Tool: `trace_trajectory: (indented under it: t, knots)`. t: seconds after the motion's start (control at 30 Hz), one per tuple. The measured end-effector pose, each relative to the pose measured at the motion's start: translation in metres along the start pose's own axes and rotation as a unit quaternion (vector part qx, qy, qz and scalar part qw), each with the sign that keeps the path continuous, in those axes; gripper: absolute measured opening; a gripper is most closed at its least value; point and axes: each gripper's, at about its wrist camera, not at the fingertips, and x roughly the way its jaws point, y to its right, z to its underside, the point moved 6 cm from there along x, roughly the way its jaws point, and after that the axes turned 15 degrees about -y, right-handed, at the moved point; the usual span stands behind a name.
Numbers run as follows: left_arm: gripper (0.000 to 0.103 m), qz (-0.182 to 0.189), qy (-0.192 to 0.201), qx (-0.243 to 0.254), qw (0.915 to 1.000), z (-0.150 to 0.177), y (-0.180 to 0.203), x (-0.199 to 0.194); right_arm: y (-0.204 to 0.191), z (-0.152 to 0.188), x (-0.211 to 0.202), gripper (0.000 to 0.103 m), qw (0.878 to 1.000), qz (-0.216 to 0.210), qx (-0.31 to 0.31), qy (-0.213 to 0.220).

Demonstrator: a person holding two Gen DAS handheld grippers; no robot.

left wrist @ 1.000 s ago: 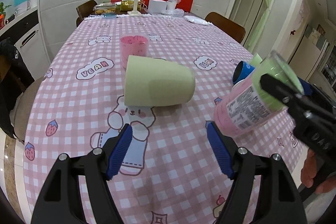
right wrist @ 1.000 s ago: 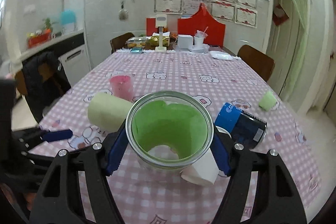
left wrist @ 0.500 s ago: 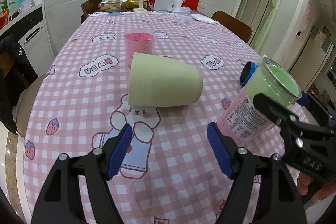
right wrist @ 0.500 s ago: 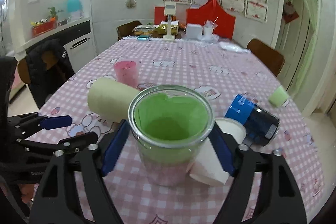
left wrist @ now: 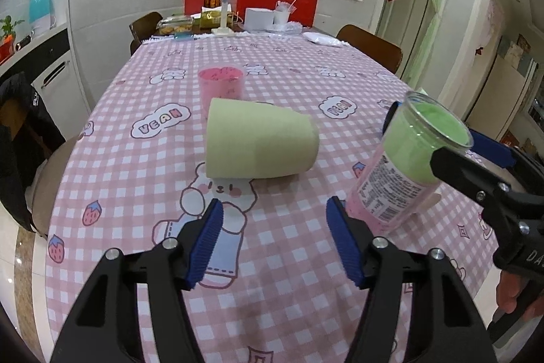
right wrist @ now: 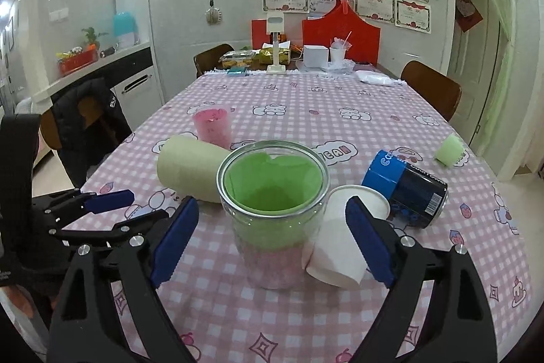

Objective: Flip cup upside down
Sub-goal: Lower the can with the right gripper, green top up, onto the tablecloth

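Note:
A clear cup lined green above and pink below [right wrist: 272, 213] stands upright on the pink checked tablecloth [right wrist: 340, 97], mouth up; it also shows in the left wrist view [left wrist: 404, 169]. My right gripper [right wrist: 268, 240] is open with its jaws on either side of the cup and a gap at each side. My left gripper [left wrist: 273, 244] is open and empty, low over the cloth in front of a pale green cup [left wrist: 260, 143] lying on its side, which also shows in the right wrist view [right wrist: 190, 165].
A pink cup [right wrist: 212, 126] stands behind the green one. A white paper cup [right wrist: 343, 240] lies against the clear cup's right side. A blue and black can [right wrist: 406, 189] lies further right, and a small green cup [right wrist: 448, 153] near the right edge. Chairs ring the table.
The right gripper has brought the clear cup from tilted in the air to upright on the cloth and opened off it. The left gripper stayed open and hardly moved.

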Motion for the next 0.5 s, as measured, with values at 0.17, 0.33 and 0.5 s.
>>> trace_trajectory:
  t: [0.17,0.33,0.5]
  knots:
    - [0.063,-0.002,0.001,0.000,1.0000,0.002,0.006,-0.004,0.007,0.007,-0.008,0.085,1.000,0.001,0.011,0.004]
    - [0.063,-0.007,0.010,-0.001,0.9999,0.006,0.016,-0.015,0.020,0.019,-0.021,0.086,1.000,0.004,0.024,0.010]
    - [0.063,-0.016,0.026,-0.005,0.9995,0.014,0.034,-0.034,0.033,0.032,-0.036,0.088,0.999,0.000,0.035,0.019]
